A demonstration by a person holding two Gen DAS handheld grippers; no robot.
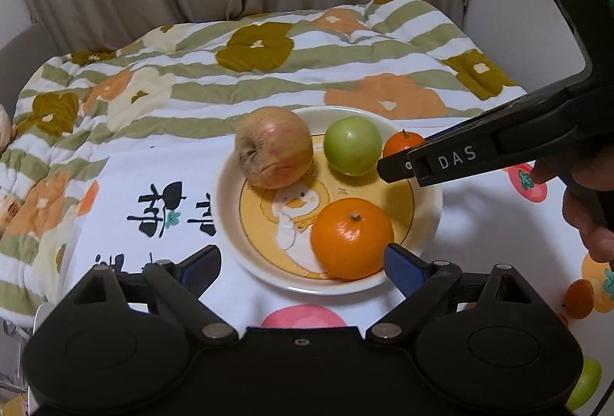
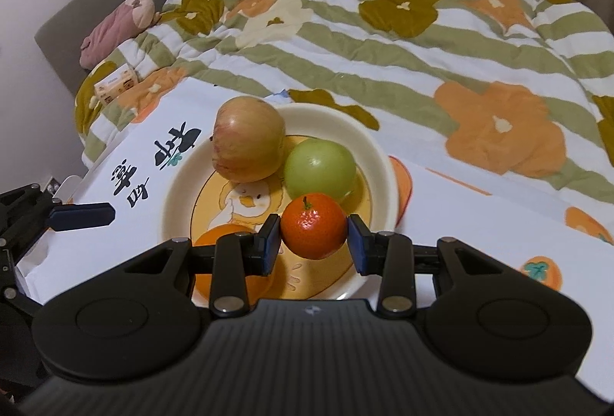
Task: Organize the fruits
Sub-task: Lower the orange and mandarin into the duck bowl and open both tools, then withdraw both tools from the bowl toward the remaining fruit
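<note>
Four fruits sit at the cream ceramic plate (image 1: 426, 212), a shallow round dish glazed with a yellow cartoon duck. One is a big apple (image 1: 273, 147), dull pink-yellow, its skin puckered and wrinkled around the hollow. One is a smooth, glossy green fruit (image 1: 352, 145), round and apple-like, just beside the wrinkled one. Two are orange citrus: a large orange (image 1: 351, 238) with pebbled, shiny peel lying at the near side of the plate, and a small tangerine (image 2: 314, 226), deeper orange with a short dark stem.

That small tangerine is pinched between the blue pads of the right gripper (image 2: 314, 237), both pads pressing its sides, over the plate's right part next to the green fruit; whether it rests on the dish or hangs just above, I cannot tell.

The left gripper (image 1: 303, 268), matte black plastic with blue ribbed pads, stands wide open with nothing in its grasp, the large orange lying just ahead of it.

Under the plate is a smooth white sheet (image 1: 115, 185) printed with black characters and persimmons, spread on a soft quilted blanket (image 1: 192, 78) of green stripes and flowers.
</note>
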